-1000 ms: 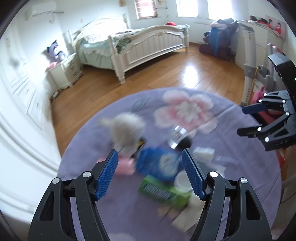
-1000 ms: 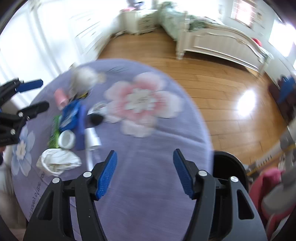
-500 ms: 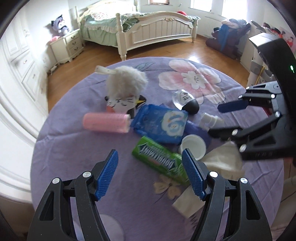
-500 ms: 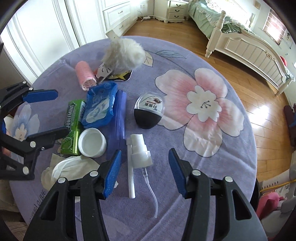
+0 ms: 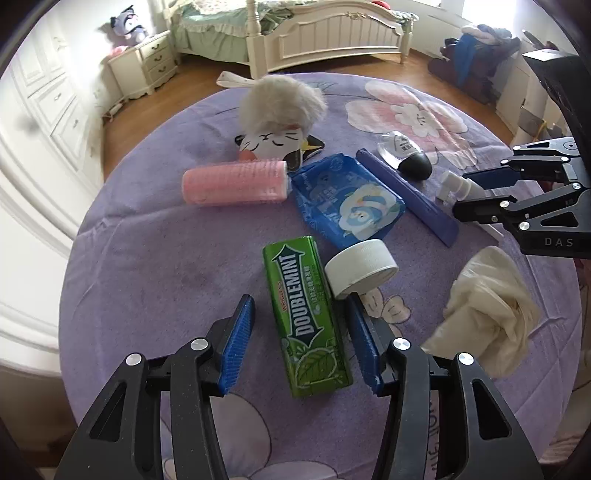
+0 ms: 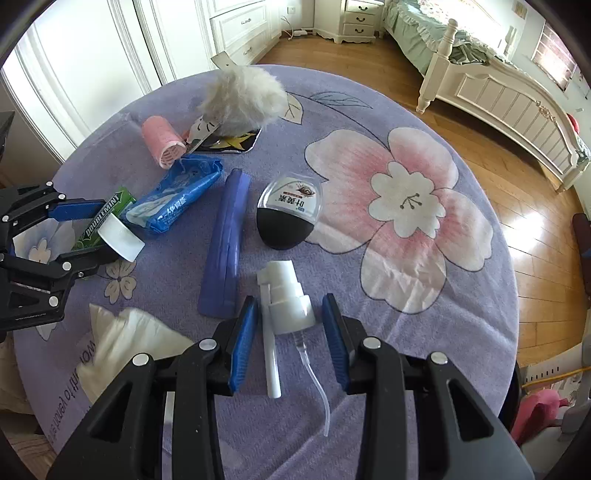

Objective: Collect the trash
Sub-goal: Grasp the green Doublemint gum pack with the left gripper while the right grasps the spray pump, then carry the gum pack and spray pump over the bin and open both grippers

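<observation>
Trash lies on a round purple table [image 5: 147,258]. My left gripper [image 5: 301,317] is open, its fingers either side of a green Doublemint gum pack [image 5: 304,314], with a white cap [image 5: 360,267] against the right finger. My right gripper [image 6: 290,321] is open, its fingers either side of a white spray pump head [image 6: 284,295]. Nearby lie a blue wrapper [image 5: 347,201], a purple strip [image 6: 225,243], a black-and-clear case [image 6: 286,218], a crumpled tissue [image 5: 487,306], a pink roller [image 5: 236,181].
A fluffy white plush [image 5: 280,105] on a cat-face card sits at the table's far side. A bed [image 5: 332,33] and nightstand [image 5: 144,66] stand on the wood floor beyond. White cabinets [image 6: 110,55] stand close behind the table.
Both grippers have come down and forward to the table: the left now straddles the gum pack, the right now straddles the spray pump head. Both stay open.
</observation>
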Tool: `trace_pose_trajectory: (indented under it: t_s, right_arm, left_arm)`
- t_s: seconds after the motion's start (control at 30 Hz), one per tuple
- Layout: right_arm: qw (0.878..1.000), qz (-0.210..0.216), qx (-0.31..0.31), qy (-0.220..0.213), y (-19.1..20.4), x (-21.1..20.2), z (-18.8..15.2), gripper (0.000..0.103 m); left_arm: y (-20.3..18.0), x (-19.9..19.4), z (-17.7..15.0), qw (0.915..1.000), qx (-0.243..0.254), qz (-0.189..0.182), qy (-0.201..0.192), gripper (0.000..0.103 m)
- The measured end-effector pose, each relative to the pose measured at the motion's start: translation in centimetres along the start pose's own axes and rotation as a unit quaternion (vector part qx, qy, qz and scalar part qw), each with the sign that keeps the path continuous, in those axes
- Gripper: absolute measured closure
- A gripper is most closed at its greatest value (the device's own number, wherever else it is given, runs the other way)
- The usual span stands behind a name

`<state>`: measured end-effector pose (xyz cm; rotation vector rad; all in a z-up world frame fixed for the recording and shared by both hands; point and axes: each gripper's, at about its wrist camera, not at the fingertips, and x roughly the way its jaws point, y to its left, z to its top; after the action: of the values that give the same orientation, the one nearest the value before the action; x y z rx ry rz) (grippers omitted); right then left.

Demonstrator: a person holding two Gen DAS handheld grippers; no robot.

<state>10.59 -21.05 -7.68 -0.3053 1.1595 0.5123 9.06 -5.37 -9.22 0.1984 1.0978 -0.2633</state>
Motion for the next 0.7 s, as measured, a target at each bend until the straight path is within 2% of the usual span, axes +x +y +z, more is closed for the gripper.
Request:
trace_pose_trajectory:
  t_s: [0.07,0.1,0.17,0.33,0.7]
  right_arm:
    - [1.000,0.004,0.005,-0.003,0.0,0.0,0.2,0.075]
    - [1.000,0.006,0.008,-0.004,-0.1,0.0,0.1,0.076]
    - [1.000,0.017,0.013,-0.005,-0.4,-0.2,-0.1,0.082]
    - [0.999,0.027,0.025,-0.005,-1.3,-0.7,-1.1,0.082]
    - [0.998,0.023,0.041,-0.030,-2.3,-3.2,-1.8,0.082]
  left_arm:
    - [-0.3,-0.1,0.3,1.0000,0.005,-0.005,-0.003,0.069]
    - [-0.3,0.0,0.5,0.9999,0.005,-0.010,0.000,0.072]
    - [-0.1,0.3,0.4,0.9998,0.014,-0.015,0.003,0.072]
    - [0.1,0.1,-0.1,0.9993,0.006,-0.035,0.002,0.072]
    - [-0.5,-2.4,0.4,0.9991,0.020,-0.029,-0.026,0.072]
